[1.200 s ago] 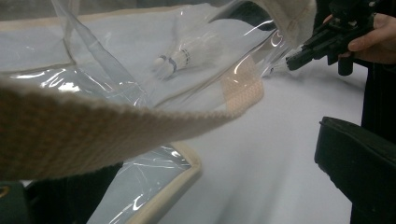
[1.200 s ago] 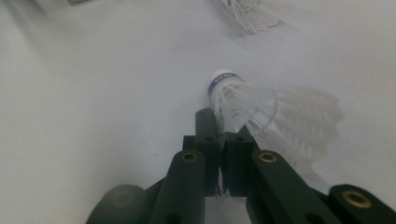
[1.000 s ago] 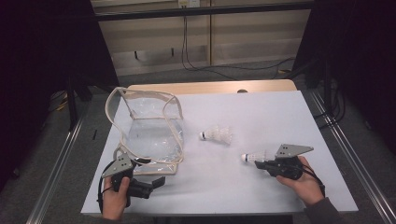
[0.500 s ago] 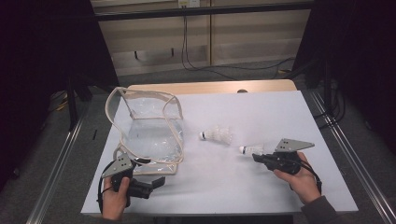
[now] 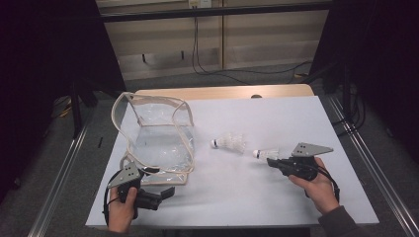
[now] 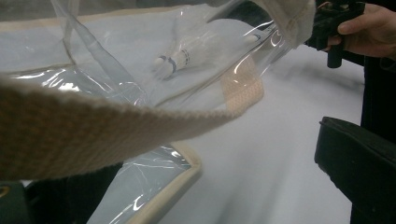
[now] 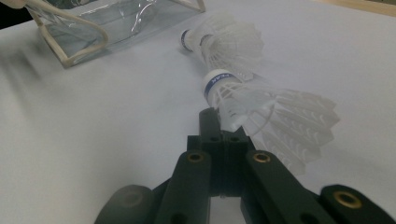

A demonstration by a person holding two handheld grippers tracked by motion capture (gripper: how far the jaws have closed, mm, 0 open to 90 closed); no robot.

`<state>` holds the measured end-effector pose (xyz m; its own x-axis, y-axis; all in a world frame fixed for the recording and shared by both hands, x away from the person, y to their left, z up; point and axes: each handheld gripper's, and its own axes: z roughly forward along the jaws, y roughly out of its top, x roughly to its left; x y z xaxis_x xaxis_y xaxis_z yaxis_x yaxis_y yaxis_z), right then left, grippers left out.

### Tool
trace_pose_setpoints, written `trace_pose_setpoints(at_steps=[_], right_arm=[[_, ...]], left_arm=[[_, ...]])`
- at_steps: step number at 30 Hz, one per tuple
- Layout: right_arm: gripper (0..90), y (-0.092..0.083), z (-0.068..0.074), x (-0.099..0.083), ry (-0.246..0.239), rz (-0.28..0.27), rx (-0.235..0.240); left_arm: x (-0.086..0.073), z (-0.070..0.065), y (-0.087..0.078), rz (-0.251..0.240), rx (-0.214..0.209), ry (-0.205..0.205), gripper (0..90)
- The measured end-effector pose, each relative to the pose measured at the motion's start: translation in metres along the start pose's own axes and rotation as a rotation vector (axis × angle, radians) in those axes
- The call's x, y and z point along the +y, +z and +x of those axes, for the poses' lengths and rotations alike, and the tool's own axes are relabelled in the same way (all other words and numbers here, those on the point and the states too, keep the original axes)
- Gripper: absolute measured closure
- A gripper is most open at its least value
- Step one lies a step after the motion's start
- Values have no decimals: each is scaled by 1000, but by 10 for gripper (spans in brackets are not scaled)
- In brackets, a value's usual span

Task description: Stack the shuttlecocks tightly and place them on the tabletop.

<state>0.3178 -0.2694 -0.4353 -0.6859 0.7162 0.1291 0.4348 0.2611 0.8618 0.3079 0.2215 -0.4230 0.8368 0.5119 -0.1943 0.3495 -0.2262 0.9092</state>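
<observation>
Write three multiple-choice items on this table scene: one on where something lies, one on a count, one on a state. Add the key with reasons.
1. Where does the loose shuttlecock lie?
A. Inside the clear bag
B. On the white table between the clear bag and the right tool
C. On the floor

2. How many shuttlecocks are in sight?
A. One
B. Two
C. Four

3. What state is the right tool in?
A. Wide open above the table
B. Shut on the bag's strap
C. Shut on a shuttlecock

Key: 1 B, since the high view shows it on the table, right of the clear bag. 2 B, one lies loose and a second shuttlecock sits at the right tool. 3 C, the right gripper view shows the jaws pressed together on that second shuttlecock's feathers.
</observation>
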Motion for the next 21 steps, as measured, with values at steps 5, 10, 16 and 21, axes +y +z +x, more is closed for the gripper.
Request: trace_pose_setpoints(at_steps=[5,10,16,21], right_arm=[[900,2,-1,1,7,-6,-4],[900,3,-2,3,14,-12,-4],[900,4,-4,5,19,-25,-18],[900,6,-5,6,15,-23,-20]], left_arm=[[0,0,0,1,1,1,11],[0,0,0,0,-1,-1,11],[0,0,0,-2,3,-1,11],[0,0,0,-2,3,-1,11]])
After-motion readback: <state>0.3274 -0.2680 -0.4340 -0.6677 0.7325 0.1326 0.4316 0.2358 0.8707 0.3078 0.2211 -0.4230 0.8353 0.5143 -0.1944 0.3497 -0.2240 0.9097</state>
